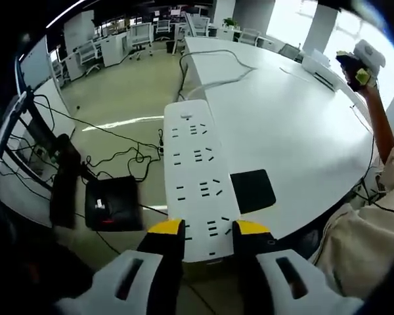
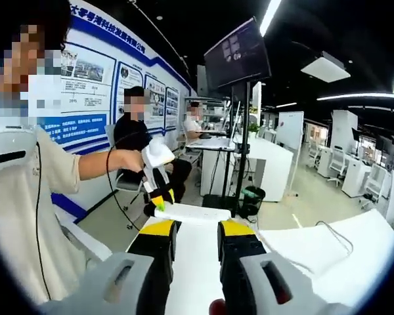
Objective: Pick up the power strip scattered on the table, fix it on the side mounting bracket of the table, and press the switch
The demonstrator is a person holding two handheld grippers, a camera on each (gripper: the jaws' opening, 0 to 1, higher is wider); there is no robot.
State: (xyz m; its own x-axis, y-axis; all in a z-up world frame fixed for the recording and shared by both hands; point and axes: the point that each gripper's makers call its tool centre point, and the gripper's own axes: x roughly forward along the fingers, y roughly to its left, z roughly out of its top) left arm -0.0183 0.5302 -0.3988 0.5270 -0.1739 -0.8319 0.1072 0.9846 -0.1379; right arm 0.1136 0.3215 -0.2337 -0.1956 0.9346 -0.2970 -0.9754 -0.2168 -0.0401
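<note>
Left gripper [image 1: 208, 228]: clamped on near end of long white plastic power strip [image 1: 197, 170]; long axis runs straight ahead, past white tabletop [image 1: 295, 131] edge.
Right gripper [image 2: 197, 226]: empty, jaws narrowly apart; farther off.

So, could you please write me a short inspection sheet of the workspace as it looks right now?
Surface: white table, mostly bare, with a black pad near its edge.
Job's things: white power strip, held at one end by the left gripper, sockets facing the camera.
Clutter: black box on the floor beside the table.
Grippers: left gripper shut on the power strip; right gripper open and raised, nothing between its jaws.
Cables: power strip's cable trails across the table; black cables tangled on the floor.
Surroundings: office with chairs, a monitor on a stand, seated people.
</note>
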